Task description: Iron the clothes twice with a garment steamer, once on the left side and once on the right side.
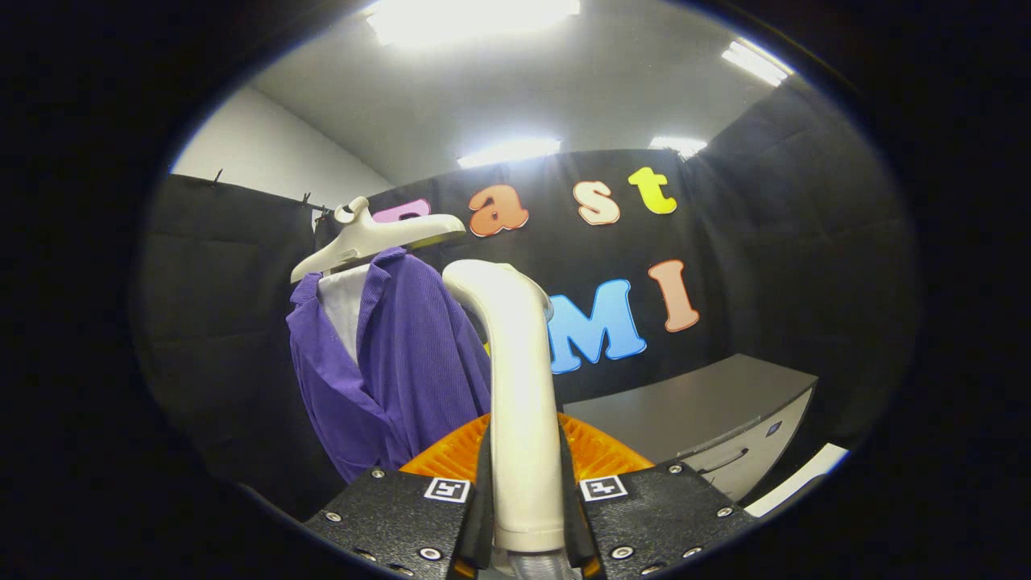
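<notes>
Gripping the steamer handle (522, 387) between both fingers, the claw (525, 507) holds it upright beside the purple garment (403, 362).

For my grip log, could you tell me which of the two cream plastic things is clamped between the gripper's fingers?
The cream garment steamer handle: the gripper is shut on it. The cream plastic hanger sits beyond, carrying the purple shirt.

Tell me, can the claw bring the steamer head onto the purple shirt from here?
Probably yes. The claw is shut on the steamer handle, and the purple shirt hangs on its hanger just beyond the fingers, with nothing standing between them.
</notes>
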